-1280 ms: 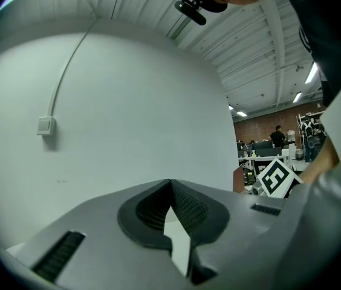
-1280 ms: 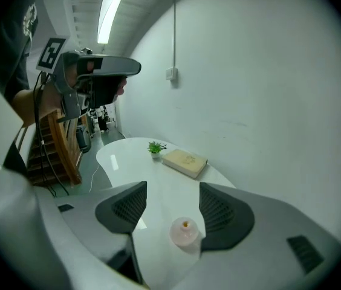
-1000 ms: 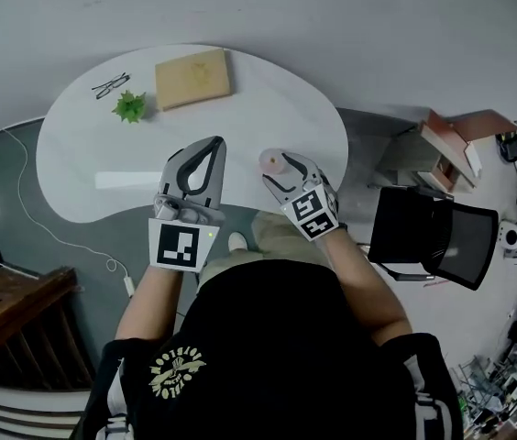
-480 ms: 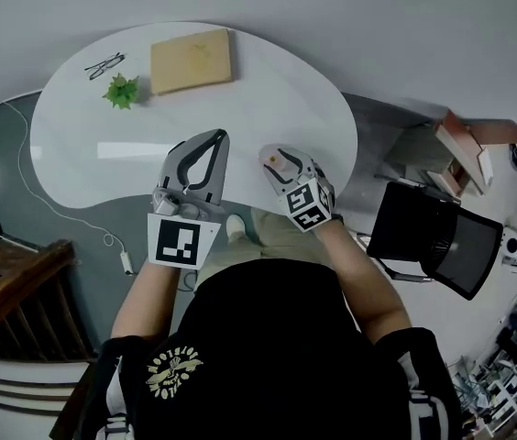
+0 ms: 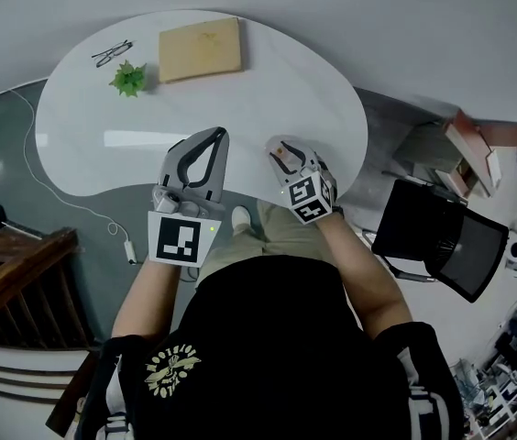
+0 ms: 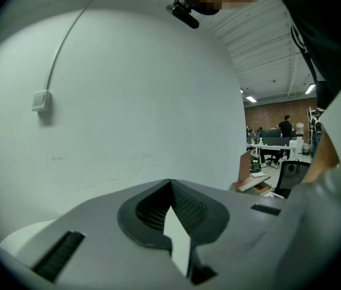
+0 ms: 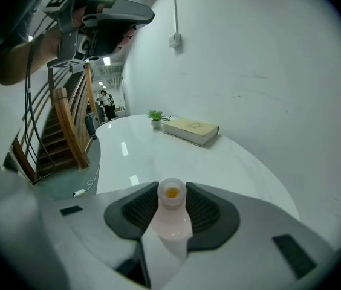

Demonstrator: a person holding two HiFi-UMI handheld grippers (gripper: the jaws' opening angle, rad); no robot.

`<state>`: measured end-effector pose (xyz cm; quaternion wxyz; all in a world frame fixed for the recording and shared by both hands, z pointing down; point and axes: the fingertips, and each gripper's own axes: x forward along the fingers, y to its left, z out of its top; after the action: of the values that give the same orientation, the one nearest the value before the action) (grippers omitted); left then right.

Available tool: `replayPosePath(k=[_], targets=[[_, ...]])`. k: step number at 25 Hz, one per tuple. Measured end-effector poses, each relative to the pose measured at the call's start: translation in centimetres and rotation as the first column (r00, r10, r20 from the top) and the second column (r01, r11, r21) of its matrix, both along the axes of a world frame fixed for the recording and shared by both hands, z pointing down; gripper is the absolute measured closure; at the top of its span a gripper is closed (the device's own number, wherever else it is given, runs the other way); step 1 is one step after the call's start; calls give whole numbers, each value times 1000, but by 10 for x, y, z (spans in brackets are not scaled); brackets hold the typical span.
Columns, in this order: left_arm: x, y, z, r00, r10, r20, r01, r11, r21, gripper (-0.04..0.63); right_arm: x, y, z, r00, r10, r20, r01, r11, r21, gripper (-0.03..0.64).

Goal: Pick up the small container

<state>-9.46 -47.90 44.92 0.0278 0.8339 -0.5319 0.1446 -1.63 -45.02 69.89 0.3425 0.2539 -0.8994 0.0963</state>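
Observation:
The small container (image 7: 172, 213) is a pale pink bottle with an orange spot in its top, upright between the dark pads of my right gripper (image 7: 172, 189). The jaws are closing and the pads touch it on both sides. In the head view the container (image 5: 282, 154) shows between the fingers of the right gripper (image 5: 281, 148) at the near edge of the white table (image 5: 84, 145). My left gripper (image 5: 215, 138) hovers beside it on the left, its tips meeting with nothing held. The left gripper (image 6: 170, 183) faces a bare white wall.
At the table's far side lie a tan book (image 5: 200, 49), a small green plant (image 5: 128, 79) and glasses (image 5: 112, 53). A black chair (image 5: 437, 246) stands on the right, a wooden staircase (image 5: 11, 282) on the left, and a white cable (image 5: 103, 223) runs on the floor.
The right gripper's jaws have closed in around the container. Both grippers have shifted slightly in the picture as the head view moved; the left gripper stays shut.

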Motion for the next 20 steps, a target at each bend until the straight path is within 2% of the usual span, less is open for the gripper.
replayPosePath(k=[6,16,20], targets=[[-7,17,-16,1000,5,11,-6,1000,31,587,3,3,-8,998,59,-8,-60,998,-21,460],[-20,38,-46,1000,6,25,-8,997,73,586,2,19,-72,998,63,10,-63,998,13,460],[-21,41,-50,999,10,36,-12,999,40,586,6,21,-99,996,92,14,-93,995,20,460]])
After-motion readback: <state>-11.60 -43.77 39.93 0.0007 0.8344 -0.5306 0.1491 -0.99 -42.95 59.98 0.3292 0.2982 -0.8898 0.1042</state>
